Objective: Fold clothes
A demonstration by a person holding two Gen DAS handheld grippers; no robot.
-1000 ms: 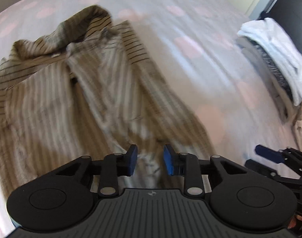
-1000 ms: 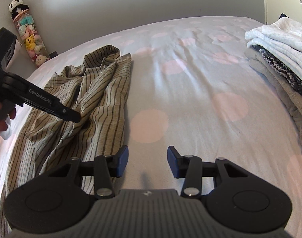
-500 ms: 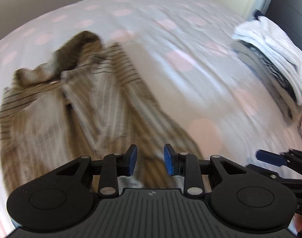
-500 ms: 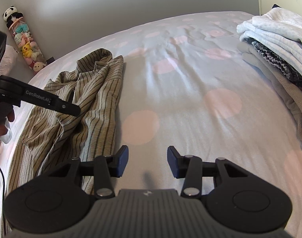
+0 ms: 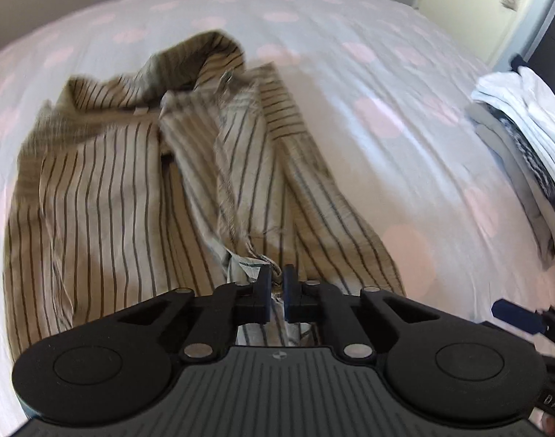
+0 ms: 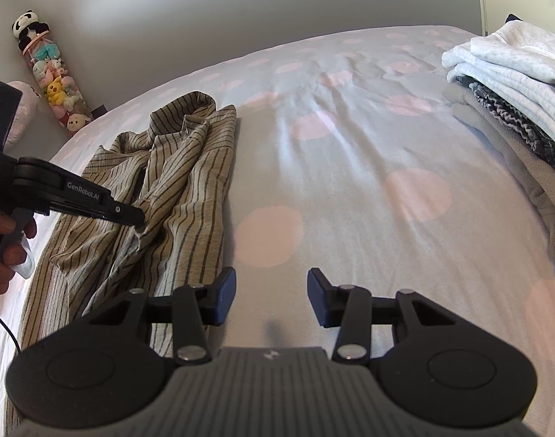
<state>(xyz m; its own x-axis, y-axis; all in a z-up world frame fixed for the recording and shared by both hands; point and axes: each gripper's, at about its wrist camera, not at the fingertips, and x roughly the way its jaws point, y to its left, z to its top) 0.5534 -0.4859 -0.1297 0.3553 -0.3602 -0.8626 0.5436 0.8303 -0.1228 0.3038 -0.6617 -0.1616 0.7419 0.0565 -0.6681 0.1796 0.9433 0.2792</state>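
Shirt [image 5: 106, 189] lies lengthwise collar-far; left claw [image 5: 276, 284] pinches its edge, right claw [image 6: 271, 300] spread.

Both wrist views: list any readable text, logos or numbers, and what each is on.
"GenRobot.AI": white print on the side of the left gripper, seen in the right wrist view.
"DAS" or similar: pale letters on a black part at the lower right edge of the left wrist view, cut off and tilted, so not surely readable.
Small pale emblem on each gripper's ribbed body: a logo mark, no letters legible.
Striped shirt, bedsheet, folded stack: no text.
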